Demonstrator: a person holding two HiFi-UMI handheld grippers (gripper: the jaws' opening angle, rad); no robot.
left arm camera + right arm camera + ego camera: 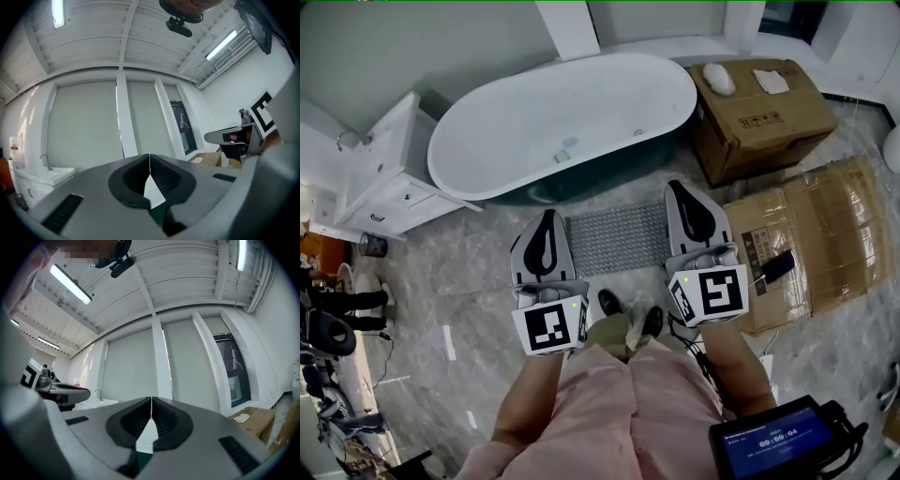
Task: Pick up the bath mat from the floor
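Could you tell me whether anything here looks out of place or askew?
Yes: flattened cardboard sprawls across the floor right of the bath mat, and a cardboard box stands by the bathtub. The mat itself lies flat.

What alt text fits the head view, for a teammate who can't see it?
A standing person holds the left gripper and right gripper, both shut and empty, framing a grey bath mat that lies flat on the marble floor before a white bathtub. Cardboard boxes sit at right, a white vanity at left.
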